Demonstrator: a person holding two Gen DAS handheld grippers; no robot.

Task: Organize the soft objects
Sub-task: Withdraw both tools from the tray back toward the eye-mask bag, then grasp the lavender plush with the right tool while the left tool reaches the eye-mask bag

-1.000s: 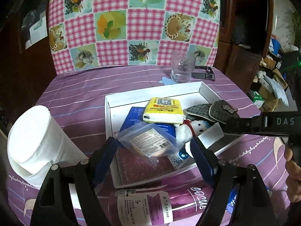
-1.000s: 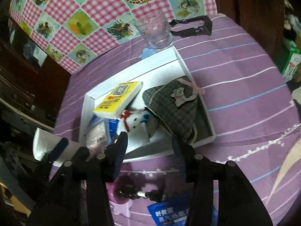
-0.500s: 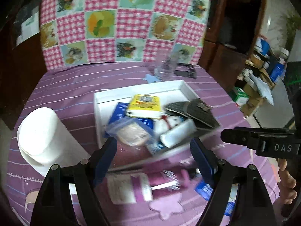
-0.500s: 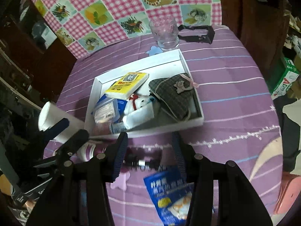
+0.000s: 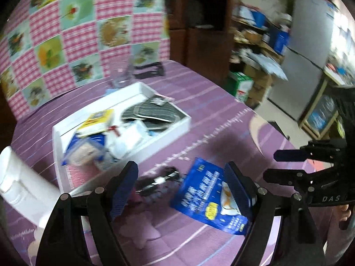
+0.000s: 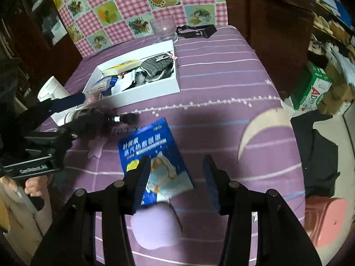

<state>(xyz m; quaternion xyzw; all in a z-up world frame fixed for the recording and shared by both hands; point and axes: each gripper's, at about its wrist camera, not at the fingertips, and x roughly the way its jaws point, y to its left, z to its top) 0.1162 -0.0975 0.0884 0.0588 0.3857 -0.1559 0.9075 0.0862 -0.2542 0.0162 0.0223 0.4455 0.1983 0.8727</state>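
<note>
Blue packet (image 6: 153, 155) with Chinese lettering, green carton (image 6: 310, 88) marked "AD"

left hand-held gripper (image 5: 180, 186): black frame, blue ribbed pads, silver screws
right hand-held gripper (image 6: 175, 182): same build, white "DAS" lettering

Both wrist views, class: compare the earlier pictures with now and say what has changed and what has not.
Both grippers have swung away from the white tray toward the blue printed packet on the purple striped tablecloth. The left gripper and right gripper now frame it, jaws open, gripping nothing. The tray's contents look unchanged.
</note>
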